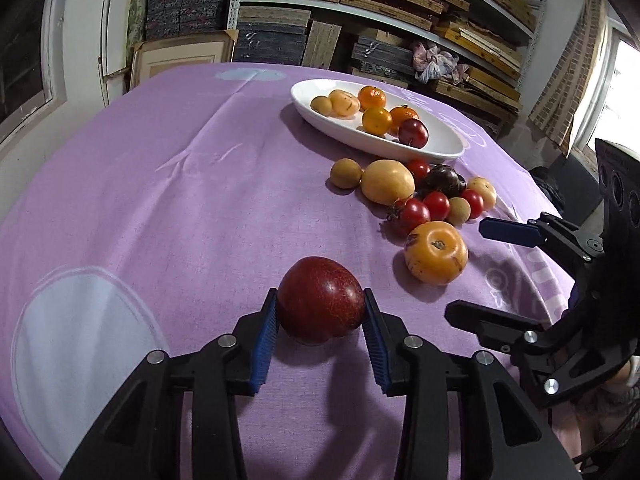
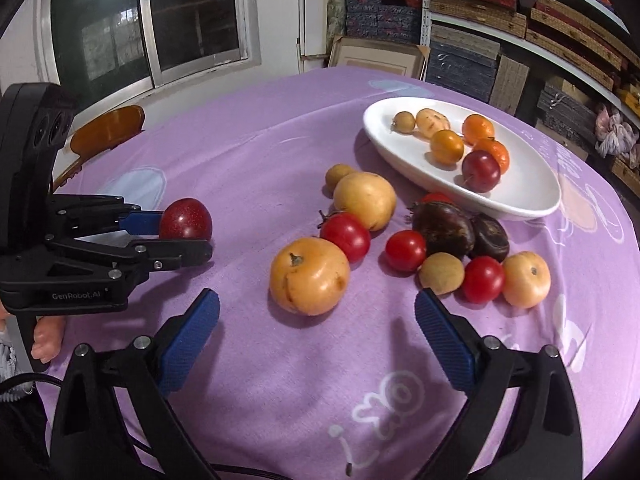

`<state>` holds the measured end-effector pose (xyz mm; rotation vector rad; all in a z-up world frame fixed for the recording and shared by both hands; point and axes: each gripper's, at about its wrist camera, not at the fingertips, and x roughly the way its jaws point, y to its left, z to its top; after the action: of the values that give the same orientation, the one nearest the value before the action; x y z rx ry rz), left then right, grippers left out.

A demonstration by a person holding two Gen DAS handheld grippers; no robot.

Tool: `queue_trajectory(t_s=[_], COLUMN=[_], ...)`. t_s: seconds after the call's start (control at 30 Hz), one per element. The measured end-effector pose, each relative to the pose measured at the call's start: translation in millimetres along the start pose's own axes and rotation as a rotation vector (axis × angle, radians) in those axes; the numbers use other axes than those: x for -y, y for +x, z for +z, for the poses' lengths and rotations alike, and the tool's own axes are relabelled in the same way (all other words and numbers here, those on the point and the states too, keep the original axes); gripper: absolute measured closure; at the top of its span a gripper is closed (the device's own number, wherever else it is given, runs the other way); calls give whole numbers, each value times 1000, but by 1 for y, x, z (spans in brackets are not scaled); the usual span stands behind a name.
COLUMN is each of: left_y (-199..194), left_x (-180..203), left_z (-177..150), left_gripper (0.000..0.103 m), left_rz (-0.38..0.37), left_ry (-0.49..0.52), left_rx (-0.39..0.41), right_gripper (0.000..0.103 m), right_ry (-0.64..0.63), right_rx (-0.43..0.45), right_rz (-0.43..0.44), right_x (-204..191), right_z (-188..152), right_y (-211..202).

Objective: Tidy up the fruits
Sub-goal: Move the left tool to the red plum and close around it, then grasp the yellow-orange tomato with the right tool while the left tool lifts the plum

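Your left hand-held gripper is clamped on a dark red fruit above the counter. Your right hand-held gripper stands wide and empty, near the large orange fruit.

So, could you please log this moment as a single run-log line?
left gripper: shut on dark red fruit | right gripper: open, empty, near large orange fruit | white dish: six fruits in
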<state>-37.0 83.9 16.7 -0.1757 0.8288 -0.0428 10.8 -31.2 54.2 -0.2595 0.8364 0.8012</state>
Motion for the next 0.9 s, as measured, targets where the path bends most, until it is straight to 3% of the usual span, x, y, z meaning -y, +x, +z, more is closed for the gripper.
queue_trajectory(t_s=[0.03,0.1,0.23,0.3,0.43,0.6,0.7,0.9], left_y=[-1,-2,0,0,1,0,3,29], left_x=[0,1,1,1,0,5,12,33], left_z=[-1,-2,-2,-2,-1,8,35,124], left_gripper=[62,62,62,62,62,62,62,62], left_rz=[-3,-6,-12,-17,-19,10,11,25], left_ry=[3,9,8,6,2,36,70,121], left_rx=[-1,-5,-10,-16,-19,9,23,80], right_gripper=[37,50,51,60,60,60,60,60], right_ry=[-1,11,22,23,56,122,171,228], right_rx=[-16,-48,-60,-60,-58,13,67,122], right_rz=[8,32,40,39,83,88,60,-55], right_x=[-2,-2,-2,-1,10,31,51,108], right_z=[2,4,9,12,11,9,14,50], right_y=[4,14,24,27,25,1,-16,-33])
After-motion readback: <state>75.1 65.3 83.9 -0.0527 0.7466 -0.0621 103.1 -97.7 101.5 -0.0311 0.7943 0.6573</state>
